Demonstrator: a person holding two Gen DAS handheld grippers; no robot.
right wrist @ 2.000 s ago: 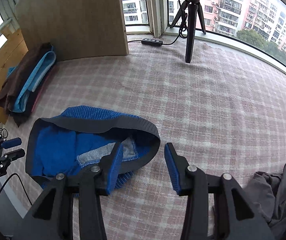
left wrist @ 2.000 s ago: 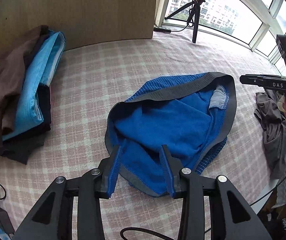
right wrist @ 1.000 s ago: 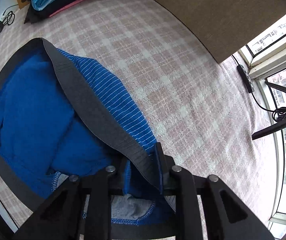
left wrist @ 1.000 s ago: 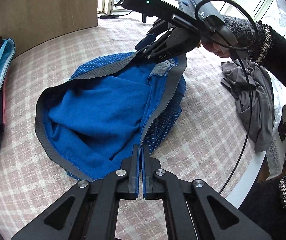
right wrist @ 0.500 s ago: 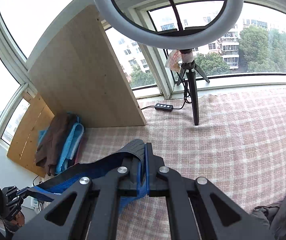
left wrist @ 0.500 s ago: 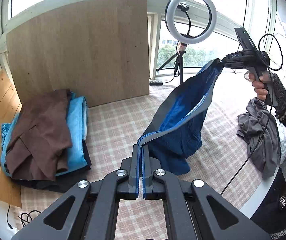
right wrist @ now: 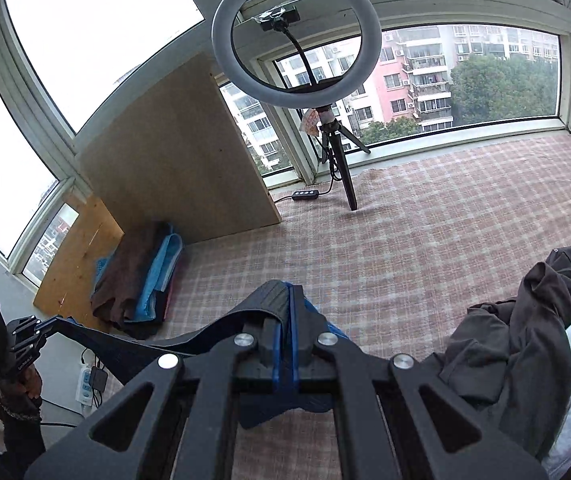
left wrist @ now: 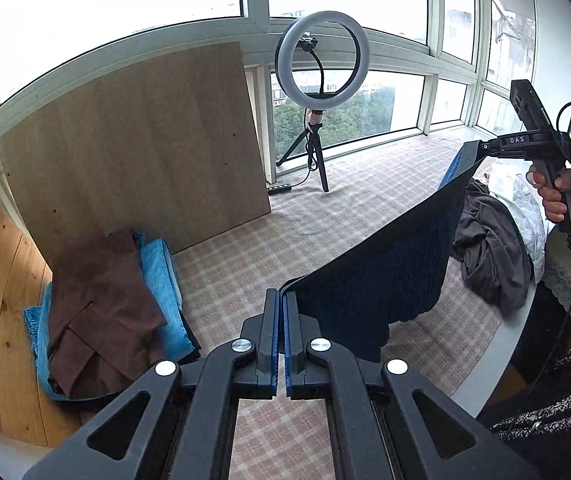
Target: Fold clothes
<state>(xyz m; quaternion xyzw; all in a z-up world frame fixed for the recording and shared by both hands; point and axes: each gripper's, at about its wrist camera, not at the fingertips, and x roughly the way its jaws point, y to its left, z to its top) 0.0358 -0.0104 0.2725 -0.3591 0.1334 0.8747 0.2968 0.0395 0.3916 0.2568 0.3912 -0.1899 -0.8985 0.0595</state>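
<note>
One blue garment (left wrist: 381, 280) airborne, waistband pinched between left gripper (left wrist: 284, 312) and right gripper (left wrist: 470, 153); unfolded. Folded stack (left wrist: 117, 308) left of left gripper, grey heap (left wrist: 489, 248) waiting right.

One blue garment (left wrist: 385, 280), one grey garment (left wrist: 489, 248), one ring light (left wrist: 322, 56), and perhaps four folded clothes (left wrist: 113, 312).

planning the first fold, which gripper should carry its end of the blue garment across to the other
Left, probably. The left gripper and right gripper both clamp the blue garment, stretched between them in the air. The left end hangs lower, nearer the checked cloth, so it looks freer to swing across.
</note>
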